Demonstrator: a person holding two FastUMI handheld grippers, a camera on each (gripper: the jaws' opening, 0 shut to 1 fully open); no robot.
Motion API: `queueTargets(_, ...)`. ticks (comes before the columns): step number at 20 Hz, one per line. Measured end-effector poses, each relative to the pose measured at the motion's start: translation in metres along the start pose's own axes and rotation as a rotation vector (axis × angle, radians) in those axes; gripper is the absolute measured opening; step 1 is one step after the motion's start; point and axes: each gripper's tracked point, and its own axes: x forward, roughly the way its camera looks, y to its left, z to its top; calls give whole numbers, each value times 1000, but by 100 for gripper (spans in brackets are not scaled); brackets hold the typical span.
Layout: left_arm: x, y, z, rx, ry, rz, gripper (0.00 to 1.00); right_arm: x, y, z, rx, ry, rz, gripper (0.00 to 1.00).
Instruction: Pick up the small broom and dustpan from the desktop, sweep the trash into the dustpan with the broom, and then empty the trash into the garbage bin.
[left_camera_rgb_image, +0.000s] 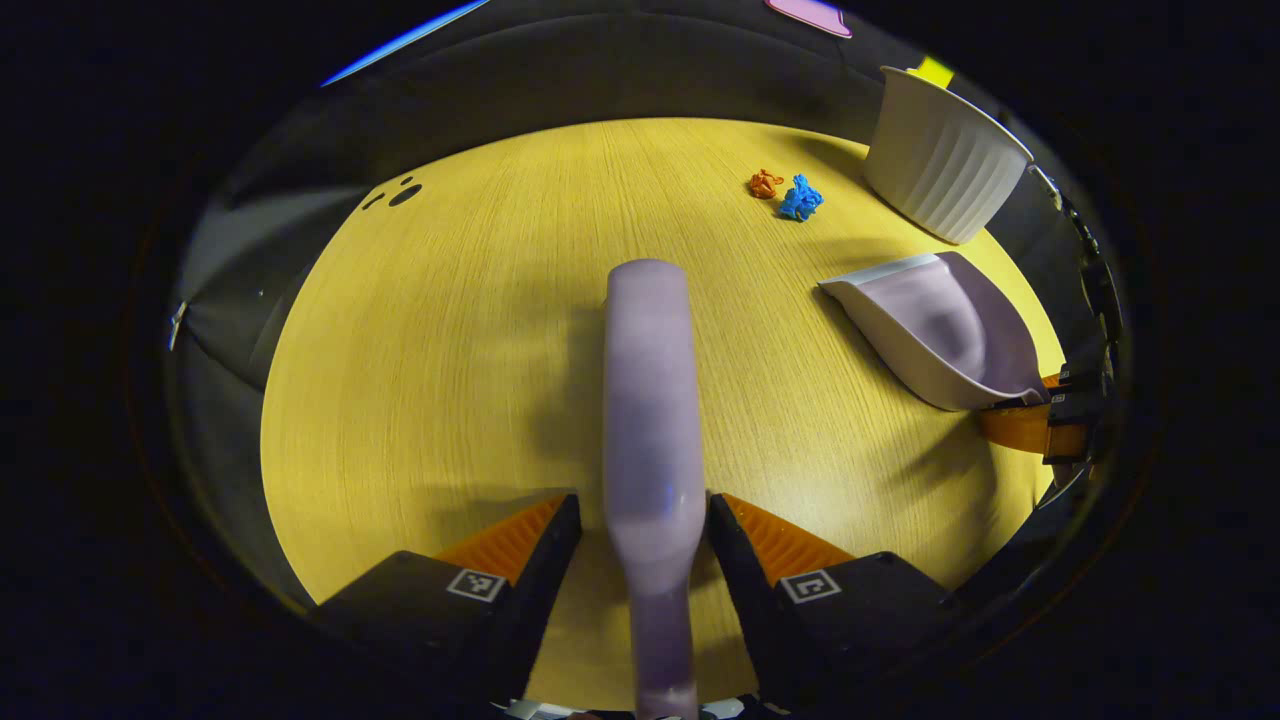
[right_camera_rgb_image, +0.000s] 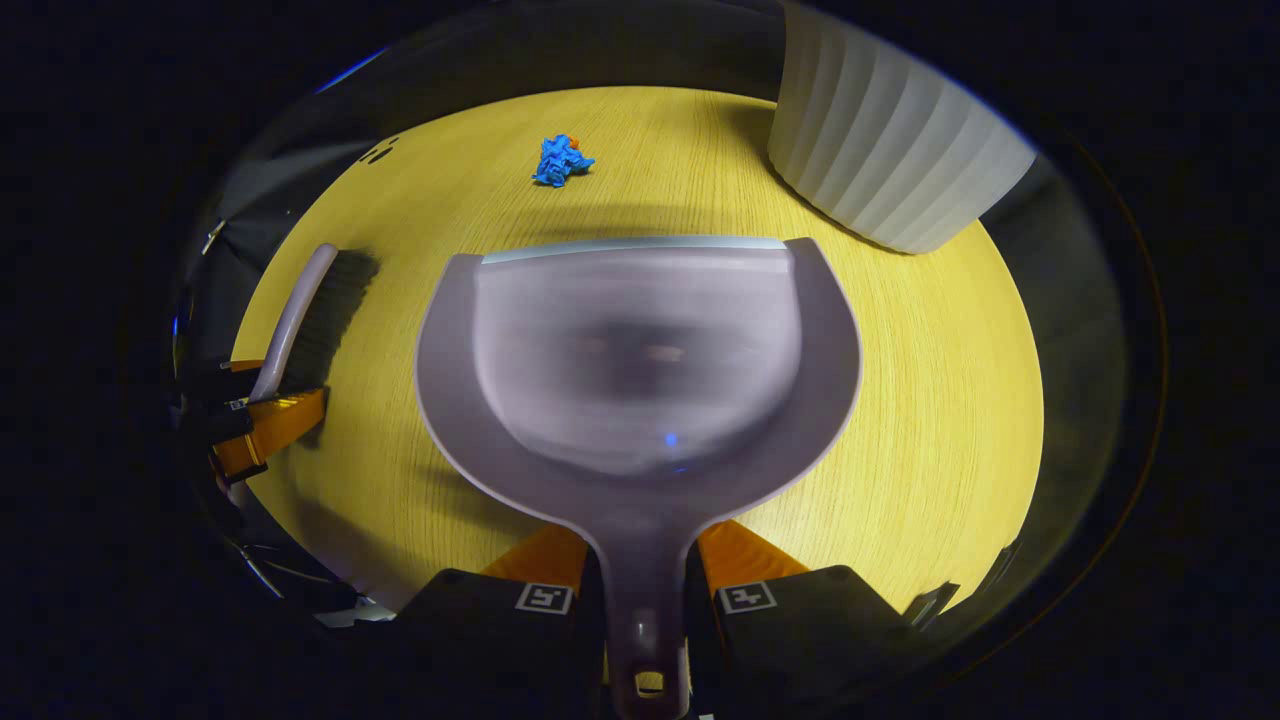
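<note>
Both tools are up: our left gripper (left_camera_rgb_image: 640, 560) pinches the broom (left_camera_rgb_image: 648, 400) by its handle, and our right gripper (right_camera_rgb_image: 640, 590) pinches the dustpan (right_camera_rgb_image: 640, 370) handle, pan mouth facing forward. Seems we've aimed it at the blue trash (right_camera_rgb_image: 560, 160) and orange scrap (left_camera_rgb_image: 765, 183) lying near the white bin (right_camera_rgb_image: 890, 150).

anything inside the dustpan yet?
No: the dustpan scoop is bare, held in the right tool. The blue scrap lies on the table beyond it. Table beneath the pan is covered.
</note>
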Motion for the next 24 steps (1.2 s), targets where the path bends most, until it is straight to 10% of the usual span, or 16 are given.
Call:
queueTargets(11,0,-4,5,-125,-86,36,29,1,-1,1,-25,-18,13,38)
queueTargets(24,-1,0,66,-86,-71,-15,26,-9,-29,10,-204,-57,55,42)
